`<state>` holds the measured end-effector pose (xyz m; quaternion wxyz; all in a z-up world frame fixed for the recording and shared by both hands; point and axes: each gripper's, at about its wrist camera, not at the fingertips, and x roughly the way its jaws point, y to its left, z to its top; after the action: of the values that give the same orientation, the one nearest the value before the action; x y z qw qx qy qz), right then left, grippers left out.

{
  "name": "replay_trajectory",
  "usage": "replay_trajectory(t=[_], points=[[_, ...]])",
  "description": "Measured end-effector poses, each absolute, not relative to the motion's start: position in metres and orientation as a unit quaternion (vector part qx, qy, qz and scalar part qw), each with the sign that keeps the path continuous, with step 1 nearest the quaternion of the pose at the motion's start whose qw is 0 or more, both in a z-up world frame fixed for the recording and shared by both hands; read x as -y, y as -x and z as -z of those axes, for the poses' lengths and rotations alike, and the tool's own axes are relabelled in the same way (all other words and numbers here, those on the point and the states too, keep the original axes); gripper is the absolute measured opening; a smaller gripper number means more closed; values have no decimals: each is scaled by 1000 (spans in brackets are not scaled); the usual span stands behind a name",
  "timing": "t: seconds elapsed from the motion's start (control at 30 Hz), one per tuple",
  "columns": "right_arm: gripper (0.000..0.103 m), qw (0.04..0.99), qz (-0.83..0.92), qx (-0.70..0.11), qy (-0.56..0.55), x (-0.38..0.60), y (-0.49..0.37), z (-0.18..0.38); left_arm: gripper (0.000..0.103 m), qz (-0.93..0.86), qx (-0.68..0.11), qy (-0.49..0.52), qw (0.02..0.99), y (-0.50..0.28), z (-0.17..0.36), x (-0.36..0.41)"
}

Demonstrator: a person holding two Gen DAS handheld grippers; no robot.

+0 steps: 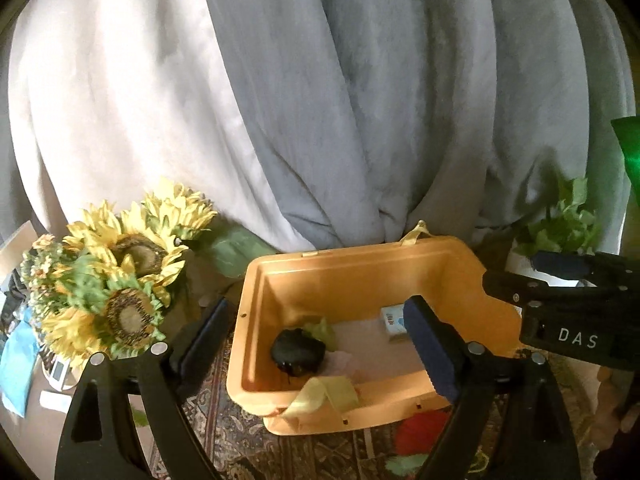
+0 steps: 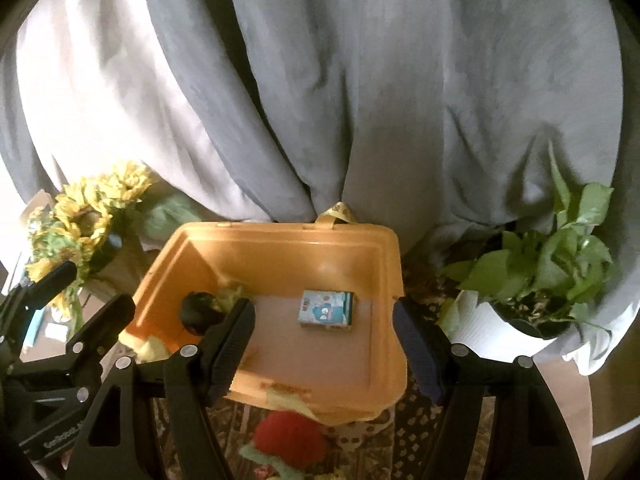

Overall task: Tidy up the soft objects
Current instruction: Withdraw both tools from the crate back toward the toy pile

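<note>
soft red toy (image 2: pixel 291 436) lies before our bin (image 2: pixel 384 240); both grippers (image 1: pixel 316 340) (image 2: pixel 324 340) gape empty. only our right view shows the box's (image 2: pixel 326 307) cartoon face.

Grey curtain (image 2: pixel 360 100) backdrop; patterned rug (image 1: pixel 240 432); sunflowers (image 1: pixel 120 280) left, potted plant (image 2: pixel 552 264) right.

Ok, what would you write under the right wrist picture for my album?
Open right gripper above an orange bin holding a blue box, red plush toy lying in front.
</note>
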<state>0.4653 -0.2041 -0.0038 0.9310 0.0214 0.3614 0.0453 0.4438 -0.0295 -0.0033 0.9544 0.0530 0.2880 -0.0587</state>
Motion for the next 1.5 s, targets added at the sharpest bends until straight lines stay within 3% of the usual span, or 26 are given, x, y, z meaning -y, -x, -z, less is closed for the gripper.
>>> replay_trajectory(t=[0.53, 1.5], points=[[77, 940, -51, -338, 2, 210, -405, -7, 92, 66, -278, -46, 957, -384, -4, 35], [77, 922, -67, -381, -6, 216, -328, 29, 93, 67, -327, -43, 942, -303, 33, 39]])
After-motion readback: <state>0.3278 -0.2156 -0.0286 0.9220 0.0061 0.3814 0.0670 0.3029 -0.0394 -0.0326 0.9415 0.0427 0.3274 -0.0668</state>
